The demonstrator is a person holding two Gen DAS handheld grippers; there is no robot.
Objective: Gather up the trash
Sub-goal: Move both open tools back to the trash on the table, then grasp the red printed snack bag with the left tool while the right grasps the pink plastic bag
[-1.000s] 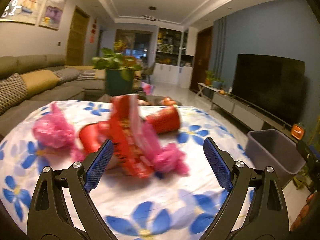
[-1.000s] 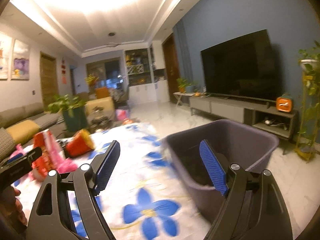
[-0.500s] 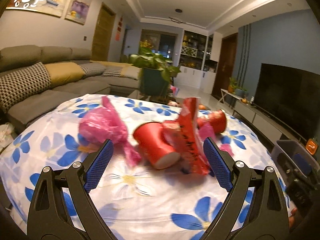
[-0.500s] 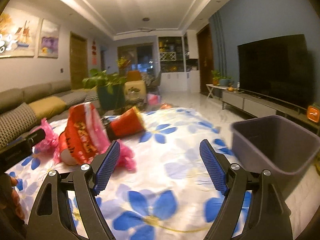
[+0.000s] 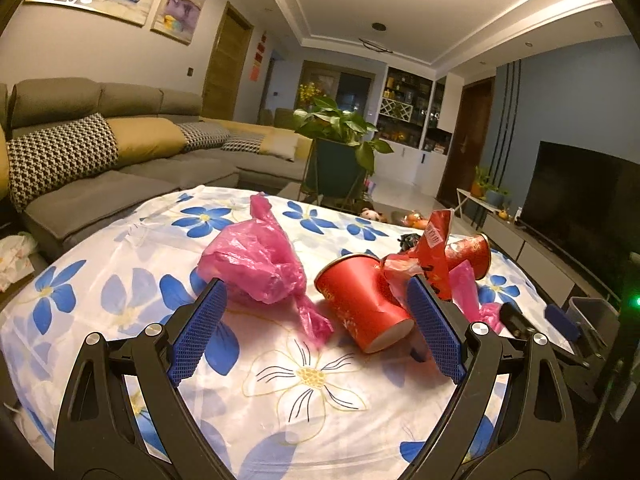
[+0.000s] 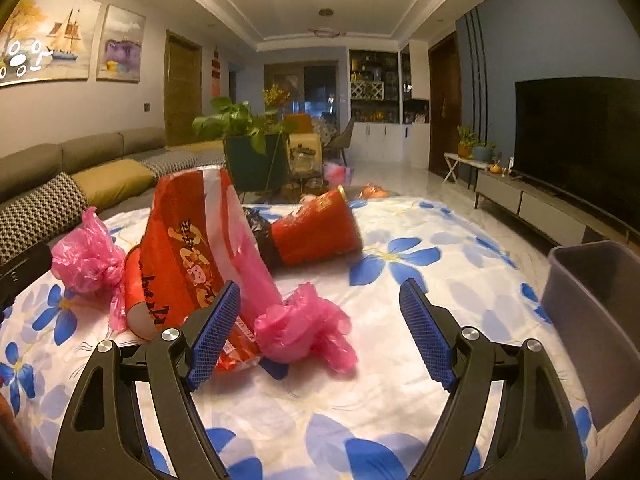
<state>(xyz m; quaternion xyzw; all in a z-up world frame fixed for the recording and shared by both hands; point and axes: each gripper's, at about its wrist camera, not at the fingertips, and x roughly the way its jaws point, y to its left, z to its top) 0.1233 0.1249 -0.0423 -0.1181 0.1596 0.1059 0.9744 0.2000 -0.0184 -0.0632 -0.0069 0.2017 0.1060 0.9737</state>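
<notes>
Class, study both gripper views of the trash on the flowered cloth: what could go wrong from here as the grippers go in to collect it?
1. The crumpled pink plastic bag leans on the tall red snack packet; the open right gripper may topple or snag the packet.
2. The red paper cup lying on its side could roll when the open left gripper nudges it.
3. The grey bin sits off the cloth's edge, so loosely held trash may drop short.

We see a white tablecloth point(image 5: 280, 400) printed with blue flowers, and beyond it a grey sectional sofa point(image 5: 120, 184) carrying houndstooth cushions point(image 5: 60, 156) and mustard ones point(image 5: 148, 136). A leafy potted plant point(image 5: 340, 128) stands just past the table's far edge. Two paintings point(image 6: 72, 44) hang over the sofa, and a dark television point(image 6: 580, 136) fills the blue wall above a low grey console point(image 6: 536, 204).
</notes>
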